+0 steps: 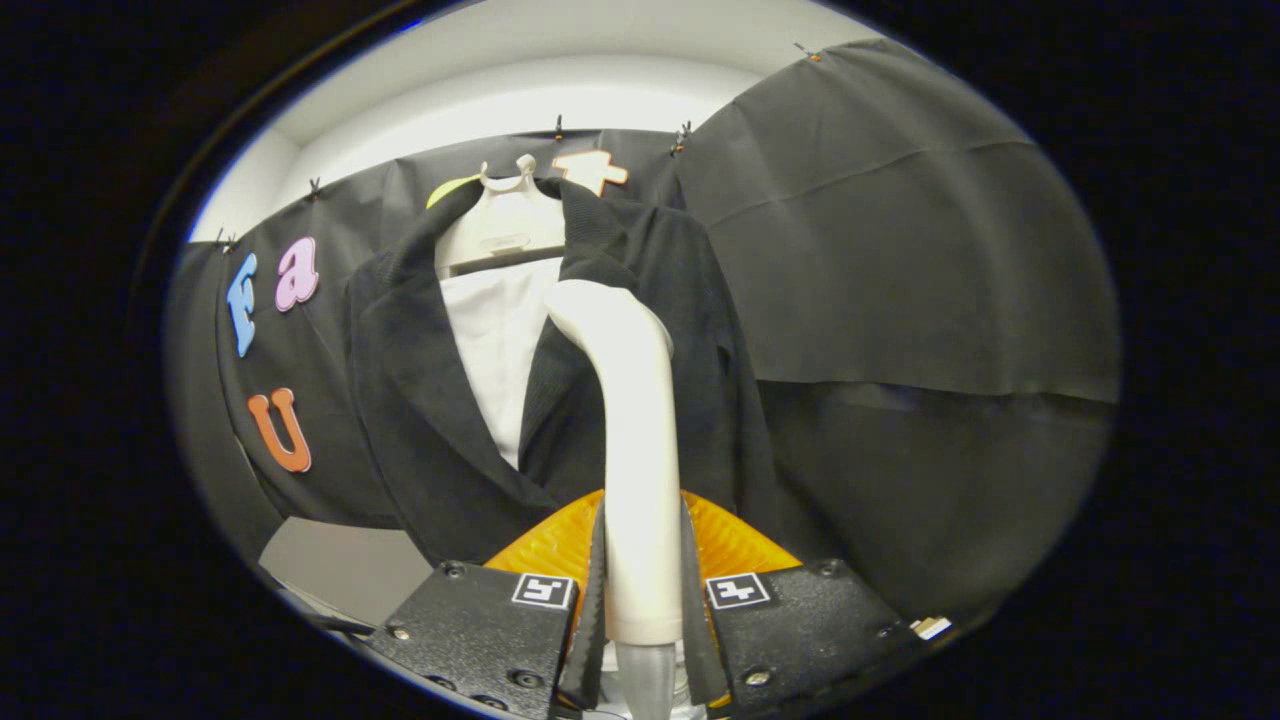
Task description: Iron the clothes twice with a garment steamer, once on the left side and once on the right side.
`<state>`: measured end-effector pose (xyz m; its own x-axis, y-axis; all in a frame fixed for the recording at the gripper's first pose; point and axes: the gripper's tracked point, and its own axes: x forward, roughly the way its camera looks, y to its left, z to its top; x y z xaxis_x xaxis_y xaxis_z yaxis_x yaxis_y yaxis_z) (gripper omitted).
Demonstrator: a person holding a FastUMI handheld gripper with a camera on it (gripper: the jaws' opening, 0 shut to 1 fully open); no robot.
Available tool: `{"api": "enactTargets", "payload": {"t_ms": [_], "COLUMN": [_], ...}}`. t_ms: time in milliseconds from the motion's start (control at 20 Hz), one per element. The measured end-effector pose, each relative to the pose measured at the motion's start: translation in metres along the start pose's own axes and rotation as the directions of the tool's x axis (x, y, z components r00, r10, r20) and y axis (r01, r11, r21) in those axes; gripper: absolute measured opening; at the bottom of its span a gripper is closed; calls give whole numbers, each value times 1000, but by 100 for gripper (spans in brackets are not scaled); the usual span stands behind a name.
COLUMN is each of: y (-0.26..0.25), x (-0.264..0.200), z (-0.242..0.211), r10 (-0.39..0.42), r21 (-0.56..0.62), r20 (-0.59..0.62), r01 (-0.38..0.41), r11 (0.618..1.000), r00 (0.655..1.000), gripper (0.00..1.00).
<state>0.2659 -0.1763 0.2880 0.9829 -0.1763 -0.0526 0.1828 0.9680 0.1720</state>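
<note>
While claw (643,600) clamps steamer (630,420) handle, black jacket (430,400) hangs just beyond

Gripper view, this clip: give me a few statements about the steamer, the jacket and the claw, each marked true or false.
1. The claw is shut on the garment steamer, both fingers pressing its handle. True.
2. The dark jacket lies folded on a table. False: it hangs on a white hanger, beyond the fingers.
3. The steamer stands upright between the fingers, its head in front of the jacket. True.
4. The jacket is buttoned closed. False: it hangs open, with a white lining or shirt showing.
</note>
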Motion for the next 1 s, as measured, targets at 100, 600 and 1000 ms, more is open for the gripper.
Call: {"api": "enactTargets", "payload": {"t_ms": [100,600,1000], "y": [1,1,2], "x": [1,-1,-1], "z": [-8,-49,-90], "r10": [0,-11,-24], "r21": [-5,-46,-67], "r20": [-12,-73,-138], "r01": [-1,8,15], "r11": [1000,999,998], "r00": [1000,997,990], "gripper": [35,35,35]}}
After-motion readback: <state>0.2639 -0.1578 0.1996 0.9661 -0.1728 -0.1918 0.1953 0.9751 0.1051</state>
